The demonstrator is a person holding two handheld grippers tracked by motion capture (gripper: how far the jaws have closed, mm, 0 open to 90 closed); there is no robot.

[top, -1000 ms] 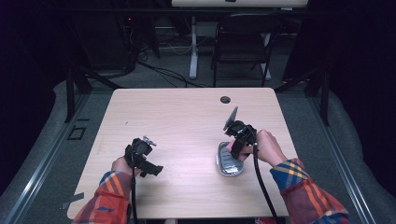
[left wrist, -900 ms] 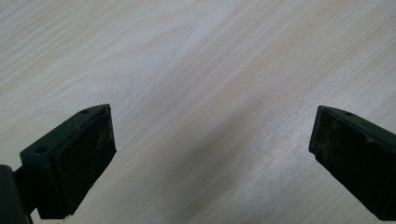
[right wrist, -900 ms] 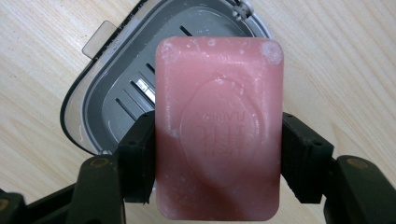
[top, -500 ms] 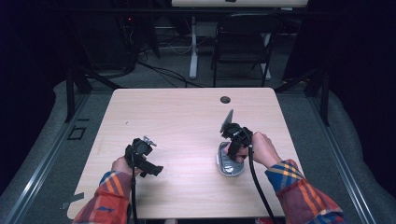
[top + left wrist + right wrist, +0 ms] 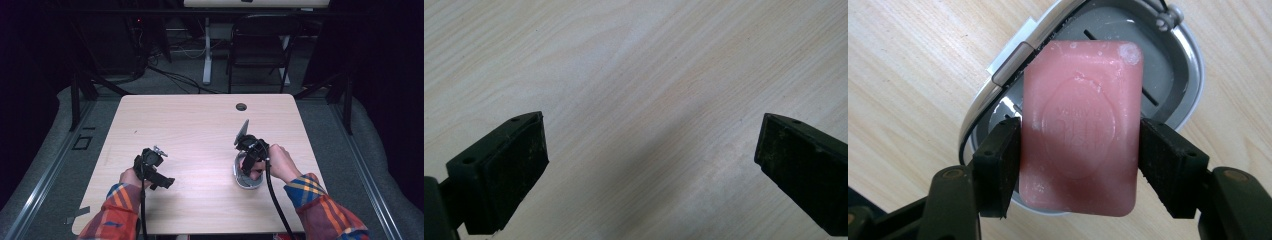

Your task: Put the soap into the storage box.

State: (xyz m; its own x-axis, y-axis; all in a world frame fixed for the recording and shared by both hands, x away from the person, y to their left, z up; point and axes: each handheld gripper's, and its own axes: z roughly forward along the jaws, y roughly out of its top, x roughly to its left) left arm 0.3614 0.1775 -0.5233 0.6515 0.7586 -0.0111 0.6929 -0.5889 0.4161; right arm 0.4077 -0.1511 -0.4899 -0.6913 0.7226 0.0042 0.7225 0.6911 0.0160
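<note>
A pink bar of soap [image 5: 1079, 127] is gripped by its two long sides between the black pads of the right tongs [image 5: 1079, 150], and both pads are pressed flat against it. An oval stamp can be seen on the top face of the bar, but the letters are too faint to be read. The bar is held right over a grey soap dish [image 5: 1178, 80] with a shiny rim; whether the bar touches the dish cannot be told. Slots can be seen in the floor of the dish, past the far end of the bar. The dish is set on the pale wooden tabletop [image 5: 200, 125], near its right side, and in the high view the right tongs [image 5: 248, 161] are seen pointed down into it [image 5: 240, 179], held by the right hand [image 5: 277, 162]. The left tongs [image 5: 150, 165] are held low over the near left part of the tabletop, well apart from the dish. Their jaws are spread wide with nothing between them, and bare wood [image 5: 634, 100] is seen under them. A small dark round hole [image 5: 241, 106] is seen near the far edge of the tabletop
</note>
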